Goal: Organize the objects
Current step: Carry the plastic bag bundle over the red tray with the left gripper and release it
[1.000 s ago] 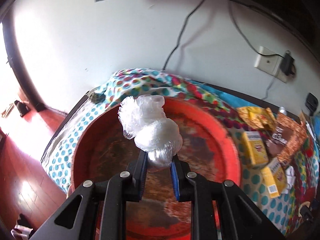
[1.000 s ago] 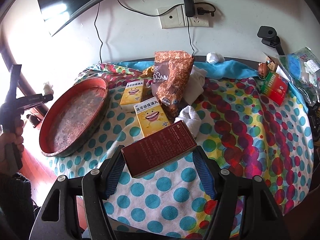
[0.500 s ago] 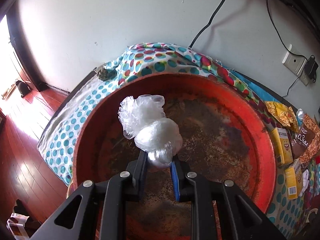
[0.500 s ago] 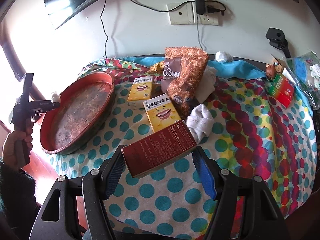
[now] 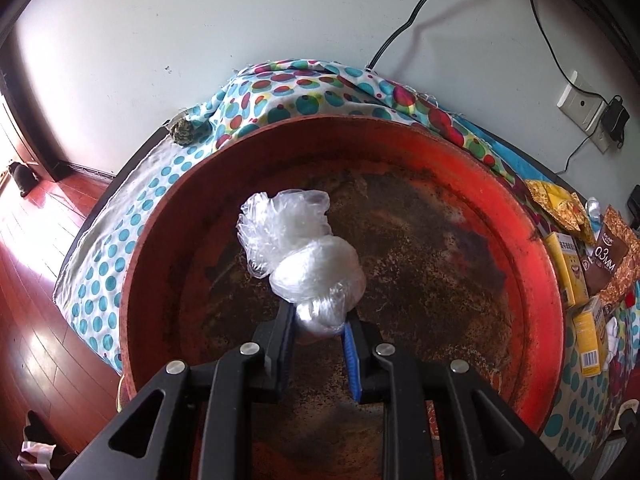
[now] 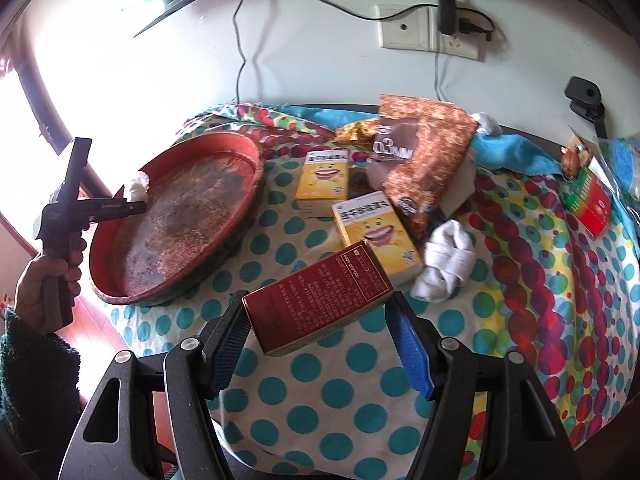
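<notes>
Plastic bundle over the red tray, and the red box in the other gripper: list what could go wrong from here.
1. The left gripper pinches only the knotted end of the plastic bundle; it may slip out or roll when released into the red tray.
2. The right gripper holds the red box tilted, apparently at its corners; it could twist free onto the dotted cloth.

I count one round red tray [image 6: 248,160] with a worn, rusty-looking floor, and one knotted clear plastic bag [image 5: 304,256] over it. On my right view there are two yellow cartons with smiling faces [image 6: 322,180] [image 6: 378,236], one dark red rectangular box [image 6: 316,304], one brown foil pouch [image 6: 424,152], one rolled white sock [image 6: 444,264], and one small red and green box [image 6: 592,200].
</notes>
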Action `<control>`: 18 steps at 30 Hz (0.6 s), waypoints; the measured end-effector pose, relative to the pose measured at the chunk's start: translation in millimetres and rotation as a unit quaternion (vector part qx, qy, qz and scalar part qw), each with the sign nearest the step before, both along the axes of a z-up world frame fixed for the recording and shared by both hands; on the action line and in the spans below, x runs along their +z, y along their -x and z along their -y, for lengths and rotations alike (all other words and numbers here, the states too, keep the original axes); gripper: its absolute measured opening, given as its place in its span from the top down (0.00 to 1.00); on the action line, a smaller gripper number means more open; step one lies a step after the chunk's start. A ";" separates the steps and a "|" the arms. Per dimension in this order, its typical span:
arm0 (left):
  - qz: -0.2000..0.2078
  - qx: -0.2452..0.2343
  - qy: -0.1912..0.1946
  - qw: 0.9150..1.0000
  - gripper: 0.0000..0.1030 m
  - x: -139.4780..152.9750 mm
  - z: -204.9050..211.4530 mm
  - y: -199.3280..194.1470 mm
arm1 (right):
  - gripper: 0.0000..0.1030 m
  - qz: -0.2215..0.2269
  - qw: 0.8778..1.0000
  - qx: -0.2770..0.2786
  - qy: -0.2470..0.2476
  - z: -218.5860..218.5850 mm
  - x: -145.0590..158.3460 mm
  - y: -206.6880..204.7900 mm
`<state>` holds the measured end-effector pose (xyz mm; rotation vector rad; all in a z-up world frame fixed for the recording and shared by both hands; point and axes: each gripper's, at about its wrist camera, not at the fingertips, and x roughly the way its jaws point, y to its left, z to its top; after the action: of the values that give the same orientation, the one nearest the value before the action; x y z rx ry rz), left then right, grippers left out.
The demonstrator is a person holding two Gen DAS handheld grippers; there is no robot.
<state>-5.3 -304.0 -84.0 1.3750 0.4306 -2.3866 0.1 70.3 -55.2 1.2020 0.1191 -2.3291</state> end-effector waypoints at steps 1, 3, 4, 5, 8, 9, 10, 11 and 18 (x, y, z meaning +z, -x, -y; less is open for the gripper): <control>0.000 -0.004 -0.001 1.000 0.77 -0.9 -0.3 0.3 | 0.36 -0.002 1.000 0.004 0.000 4.3 0.8 -1.2; 0.005 -0.009 0.002 1.000 0.77 -2.9 -1.1 1.1 | 0.37 -0.004 1.000 0.012 -0.003 13.4 2.0 -3.8; 0.006 -0.009 0.002 1.000 0.77 -3.5 -1.1 1.0 | 0.37 -0.005 1.000 0.016 -0.005 16.9 2.4 -4.5; 0.006 -0.008 -0.001 1.000 0.77 -4.4 -0.2 1.0 | 0.37 -0.006 1.000 0.020 -0.005 20.4 2.8 -5.4; 0.010 -0.009 -0.002 1.000 0.77 -7.3 1.1 0.7 | 0.37 -0.005 0.999 0.031 -0.006 31.3 3.5 -7.8; 0.013 -0.009 0.001 1.000 0.77 -8.4 1.6 0.5 | 0.37 -0.006 0.999 0.035 -0.009 36.0 3.7 -8.6; 0.016 -0.008 0.002 1.000 0.77 -9.6 2.3 0.4 | 0.37 -0.006 0.999 0.039 -0.010 39.0 3.9 -9.0; 0.018 -0.008 0.000 1.000 0.77 -10.9 3.0 0.4 | 0.37 -0.006 0.999 0.042 -0.010 42.4 4.3 -9.4; 0.024 -0.005 -0.011 1.000 0.77 -15.3 6.1 0.9 | 0.36 -0.009 0.998 0.054 -0.011 58.2 5.3 -11.5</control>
<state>-6.2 -310.1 -99.3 1.4444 0.4381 -2.3574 11.6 12.1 -49.8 1.1561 0.2104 -2.2496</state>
